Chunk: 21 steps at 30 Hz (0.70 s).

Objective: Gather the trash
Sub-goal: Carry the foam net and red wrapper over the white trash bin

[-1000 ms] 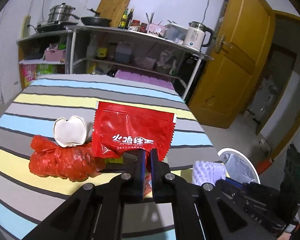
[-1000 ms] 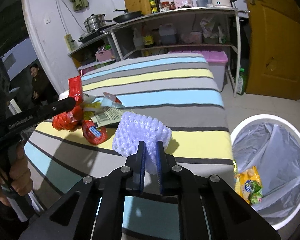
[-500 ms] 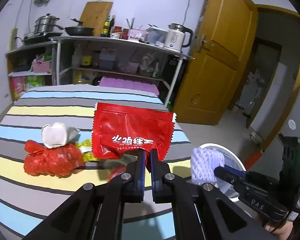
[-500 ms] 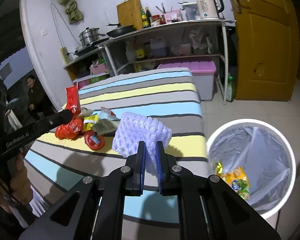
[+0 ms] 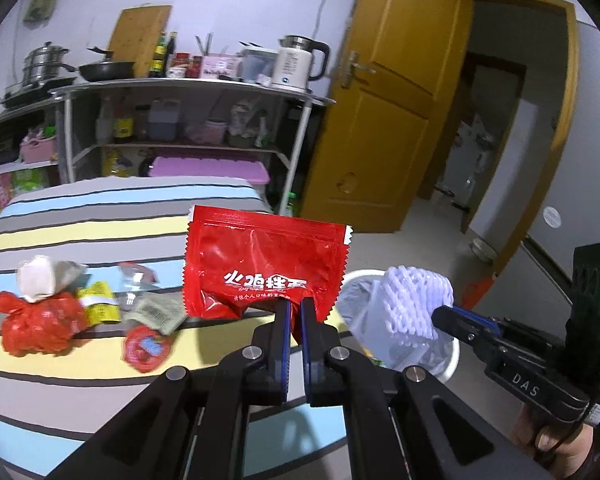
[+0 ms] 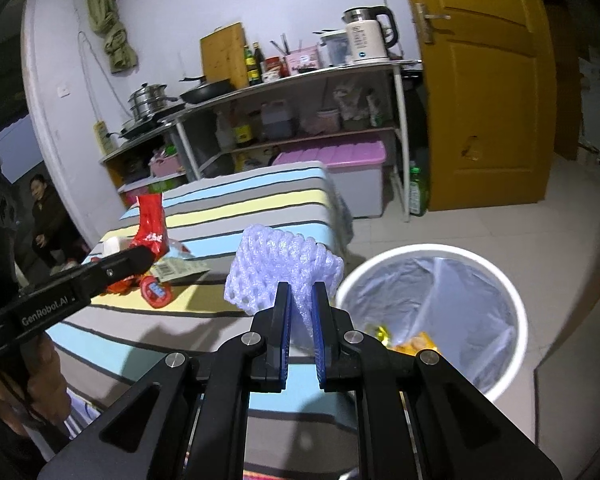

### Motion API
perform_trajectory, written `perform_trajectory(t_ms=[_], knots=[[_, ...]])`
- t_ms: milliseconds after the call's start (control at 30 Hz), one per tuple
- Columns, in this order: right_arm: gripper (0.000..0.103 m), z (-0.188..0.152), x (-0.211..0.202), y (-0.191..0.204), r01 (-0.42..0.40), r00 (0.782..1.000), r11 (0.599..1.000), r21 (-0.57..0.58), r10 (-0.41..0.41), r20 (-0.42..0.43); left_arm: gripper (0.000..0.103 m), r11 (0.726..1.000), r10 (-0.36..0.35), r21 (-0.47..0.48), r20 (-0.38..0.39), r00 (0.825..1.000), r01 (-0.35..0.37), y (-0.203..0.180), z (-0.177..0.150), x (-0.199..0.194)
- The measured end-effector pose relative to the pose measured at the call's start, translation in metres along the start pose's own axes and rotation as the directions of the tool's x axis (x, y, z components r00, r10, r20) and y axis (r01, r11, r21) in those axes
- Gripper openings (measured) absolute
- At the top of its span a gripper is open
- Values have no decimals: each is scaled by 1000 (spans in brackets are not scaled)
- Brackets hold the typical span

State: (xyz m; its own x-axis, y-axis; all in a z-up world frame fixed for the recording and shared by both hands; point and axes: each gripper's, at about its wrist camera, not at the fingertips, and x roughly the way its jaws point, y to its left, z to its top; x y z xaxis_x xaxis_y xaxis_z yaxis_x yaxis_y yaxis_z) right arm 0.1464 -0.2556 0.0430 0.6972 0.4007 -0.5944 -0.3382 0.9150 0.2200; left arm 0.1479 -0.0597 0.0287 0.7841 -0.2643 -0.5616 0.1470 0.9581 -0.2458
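Two grippers are held up above the near edge of a striped table (image 5: 100, 236), each clamped on one piece of trash. Farthest left on the cloth a red plastic bag (image 5: 40, 322) is seen, with a crumpled white wrapper (image 5: 40, 280) resting against its top; just to the right lie a yellow wrapper (image 5: 98, 300), a barcode label (image 5: 156, 314) and a small round red packet (image 5: 146, 348) — all loose on the table and apart from both tools. Further right, the left gripper (image 5: 295, 308) is closed tight on the bottom edge of a red snack packet (image 5: 264, 264), which is raised upright above the fingers, clear of the cloth. To the right again, the right gripper (image 6: 300, 300) is pinched on the lower part of a white foam net (image 6: 284, 268); the net bulges up out of the narrow gap between the blue pads and is carried over the table's right edge. Beside that edge, on the tiled floor, a white trash bin (image 6: 500, 280) with a clear liner is stood, with yellow and orange wrappers already at its bottom — the net is near its rim but is not over the opening in the right wrist view.
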Motion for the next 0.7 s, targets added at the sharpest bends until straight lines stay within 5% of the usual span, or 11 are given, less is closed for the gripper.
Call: perform_trajectory(t_ms=[700], knots=[[10,-10,-30,-74,115,993,987,108,-118,21,4,979,-153,120,-95,984,164,-91,-6,55]])
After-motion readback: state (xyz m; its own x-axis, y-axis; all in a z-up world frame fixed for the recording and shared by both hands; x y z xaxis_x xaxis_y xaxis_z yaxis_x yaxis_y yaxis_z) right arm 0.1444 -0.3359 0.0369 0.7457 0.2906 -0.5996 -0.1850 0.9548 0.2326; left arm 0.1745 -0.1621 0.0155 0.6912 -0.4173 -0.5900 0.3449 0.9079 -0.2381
